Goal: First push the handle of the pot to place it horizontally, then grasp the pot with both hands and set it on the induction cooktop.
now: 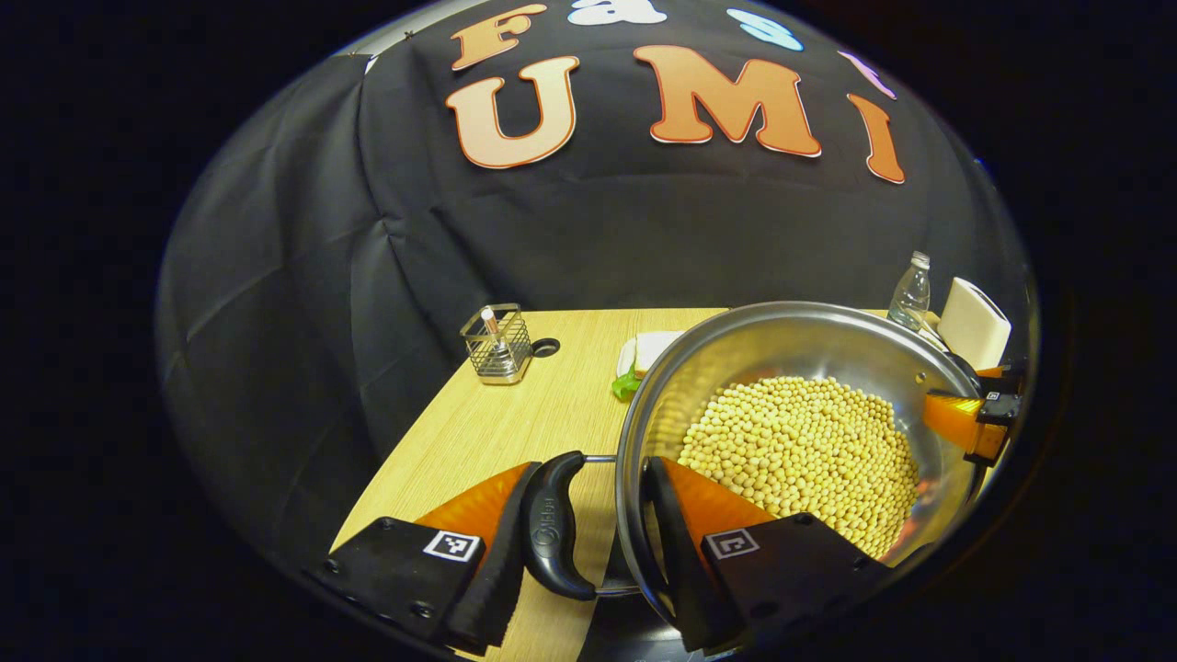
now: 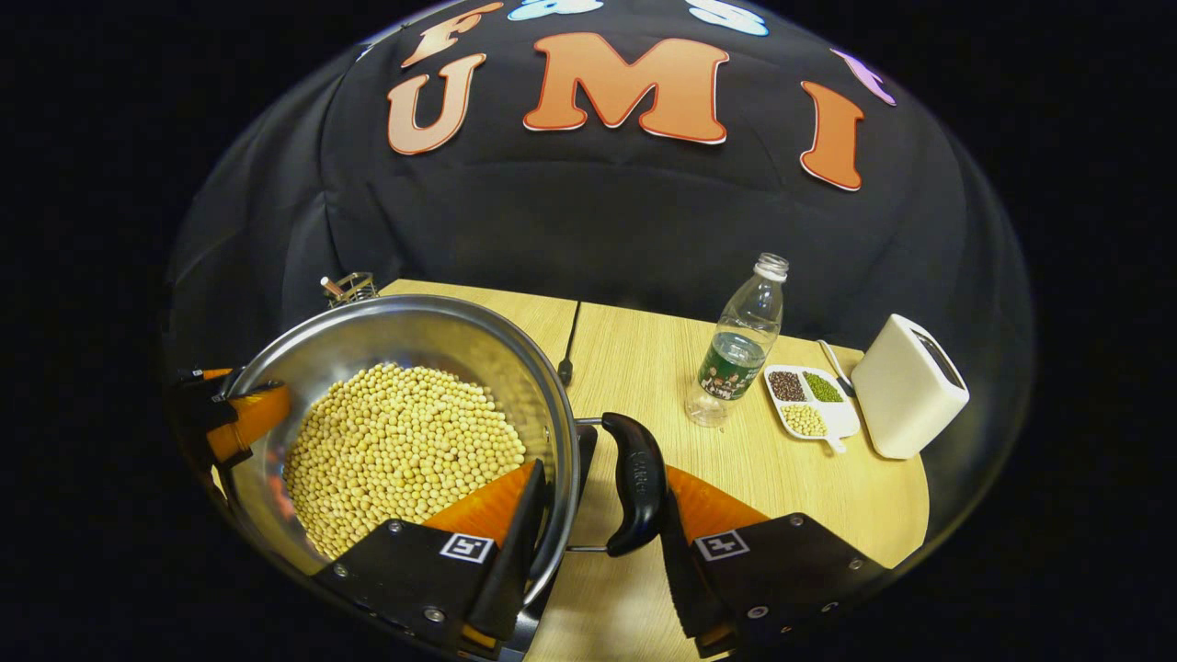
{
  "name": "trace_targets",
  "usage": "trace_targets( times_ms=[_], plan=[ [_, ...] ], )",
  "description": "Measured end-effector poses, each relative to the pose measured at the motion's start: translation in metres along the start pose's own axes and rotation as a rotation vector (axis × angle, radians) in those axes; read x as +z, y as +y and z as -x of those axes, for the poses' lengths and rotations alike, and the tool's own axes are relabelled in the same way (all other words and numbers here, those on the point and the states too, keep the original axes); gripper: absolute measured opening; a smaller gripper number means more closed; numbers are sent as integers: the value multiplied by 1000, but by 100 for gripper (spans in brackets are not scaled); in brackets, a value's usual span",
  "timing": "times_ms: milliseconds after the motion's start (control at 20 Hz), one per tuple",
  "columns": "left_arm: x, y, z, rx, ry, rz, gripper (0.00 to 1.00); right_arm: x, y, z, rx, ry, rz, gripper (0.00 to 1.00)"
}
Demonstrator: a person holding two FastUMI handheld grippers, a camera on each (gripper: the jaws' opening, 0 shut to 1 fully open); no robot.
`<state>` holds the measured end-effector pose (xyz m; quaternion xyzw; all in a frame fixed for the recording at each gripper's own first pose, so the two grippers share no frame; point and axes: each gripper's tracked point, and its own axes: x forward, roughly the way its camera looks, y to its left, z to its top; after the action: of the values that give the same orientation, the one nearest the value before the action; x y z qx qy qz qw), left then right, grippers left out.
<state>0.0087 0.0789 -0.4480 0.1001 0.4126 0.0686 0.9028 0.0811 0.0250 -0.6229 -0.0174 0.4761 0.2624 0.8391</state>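
While each gripper's 2 fingers straddle a pot (image 1: pixel 791 340) handle, bottle (image 2: pixel 736 354) label in right gripper view.

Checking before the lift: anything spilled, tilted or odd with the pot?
Nothing spilled: the soybeans lie inside the pot. Each tool, left and right, straddles a side handle and the rim.

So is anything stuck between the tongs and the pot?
No, nothing visible. The left tongs and the right tongs each already clamp the pot at a side handle, with one finger inside the rim and one outside the handle.
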Motion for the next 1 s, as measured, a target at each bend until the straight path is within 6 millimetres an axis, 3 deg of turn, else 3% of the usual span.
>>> trace_targets(
  times_ms=[500, 600, 650, 700, 1000],
  plan=[
    [-3, 1, 4, 11, 60, -1, 75, -16, 12, -10, 8, 74, 1, 65],
    [-2, 2, 4, 14, 68, -7, 75, -15, 13, -9, 9, 86, -2, 65],
    [-1, 1, 5, 15, 67, -8, 75, -5, 11, -10, 8, 85, -7, 61],
    [-1, 2, 4, 14, 64, -11, 74, -4, 10, -10, 7, 85, -5, 65],
    [-7, 0, 1, -1, 65, 3, 75, -3, 9, -4, -10, 86, -11, 65]
  ],
)
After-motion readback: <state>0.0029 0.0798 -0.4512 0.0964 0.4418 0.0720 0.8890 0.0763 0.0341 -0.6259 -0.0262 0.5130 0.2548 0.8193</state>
